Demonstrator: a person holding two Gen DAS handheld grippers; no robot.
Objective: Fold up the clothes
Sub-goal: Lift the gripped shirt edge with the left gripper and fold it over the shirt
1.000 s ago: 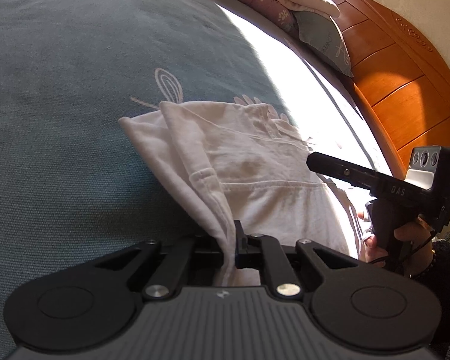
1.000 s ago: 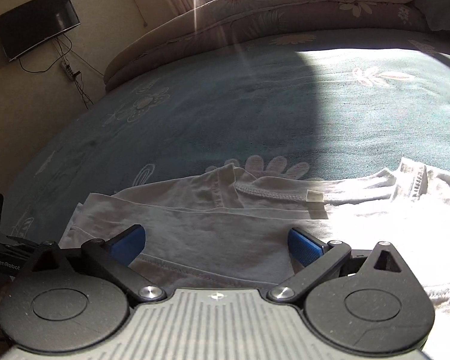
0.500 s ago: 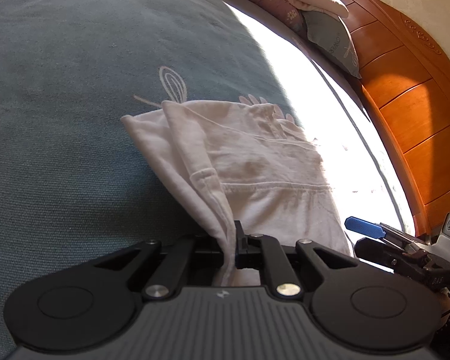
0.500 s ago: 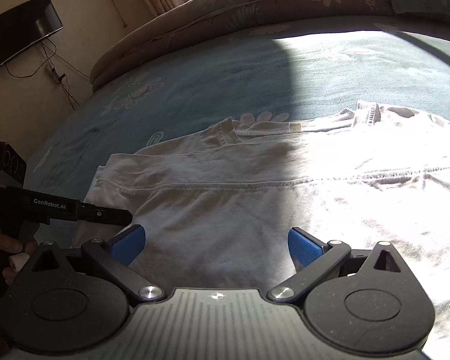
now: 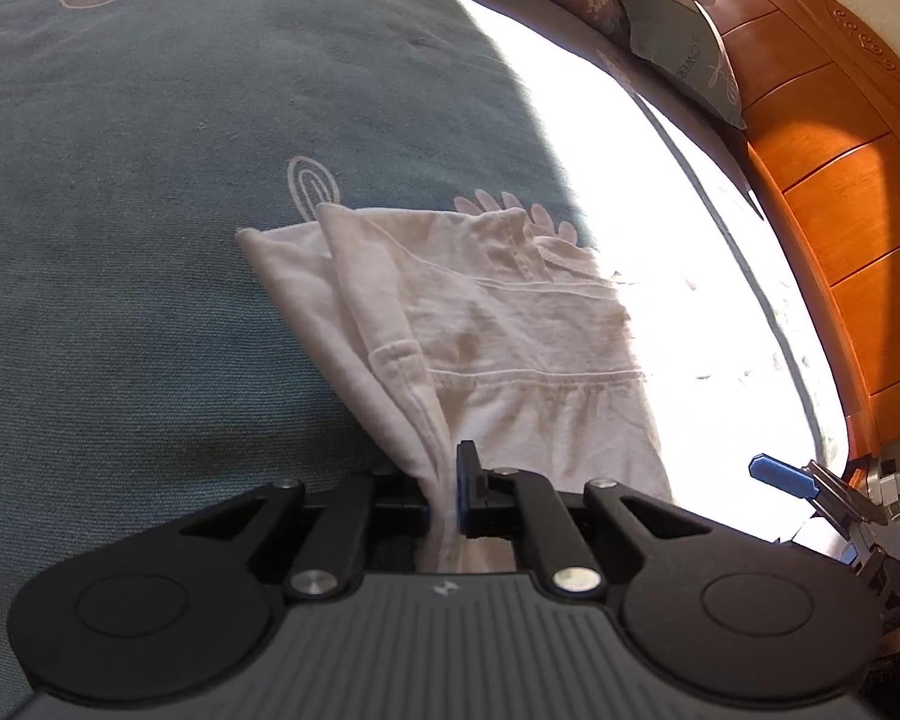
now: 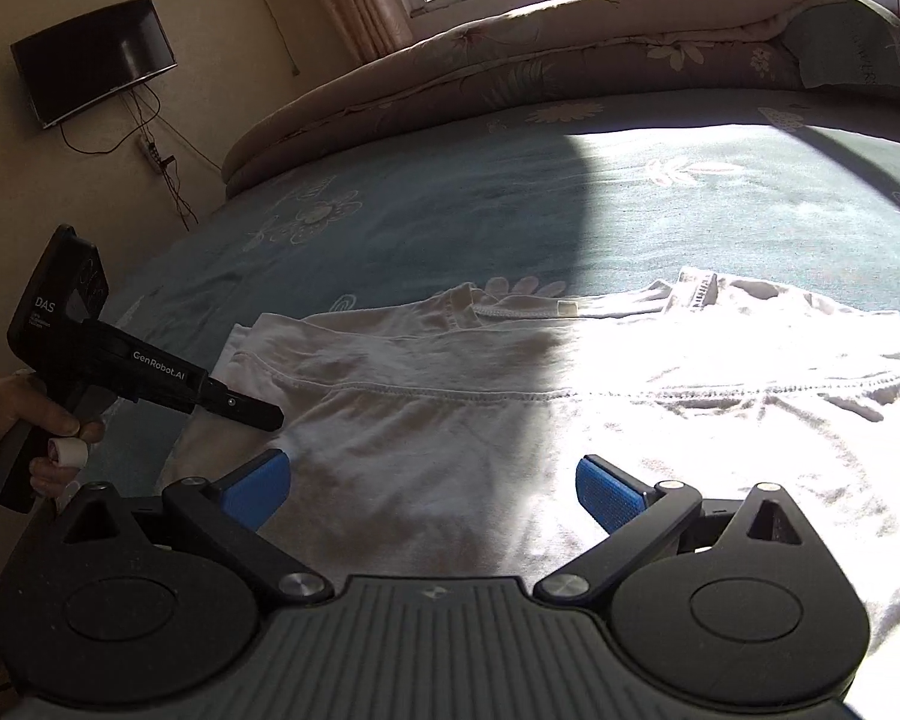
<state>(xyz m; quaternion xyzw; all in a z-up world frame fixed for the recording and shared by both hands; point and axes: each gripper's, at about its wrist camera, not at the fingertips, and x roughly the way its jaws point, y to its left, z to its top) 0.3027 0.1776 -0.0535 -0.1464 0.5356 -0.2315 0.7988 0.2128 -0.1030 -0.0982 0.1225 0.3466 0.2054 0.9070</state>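
A white shirt point(image 5: 510, 348) lies spread on the blue-green bedsheet point(image 5: 150, 210), partly in bright sun. My left gripper point(image 5: 444, 498) is shut on a bunched edge of the shirt at its near left side. In the right wrist view the shirt point(image 6: 510, 408) lies flat with its collar at the far edge. My right gripper point(image 6: 432, 492) is open and empty, held above the shirt's near edge. The left gripper also shows in the right wrist view point(image 6: 264, 414) at the shirt's left edge. One blue fingertip of the right gripper shows in the left wrist view point(image 5: 780, 474).
A rolled floral quilt point(image 6: 570, 66) and a pillow point(image 5: 684, 54) lie along the far side of the bed. An orange wooden headboard point(image 5: 840, 210) stands at the right. A wall TV point(image 6: 96, 60) and cables hang on the left wall.
My right gripper has drawn back from the shirt toward the near edge and tilted up, so more of the shirt and room shows. My left gripper has stayed shut on the shirt edge.
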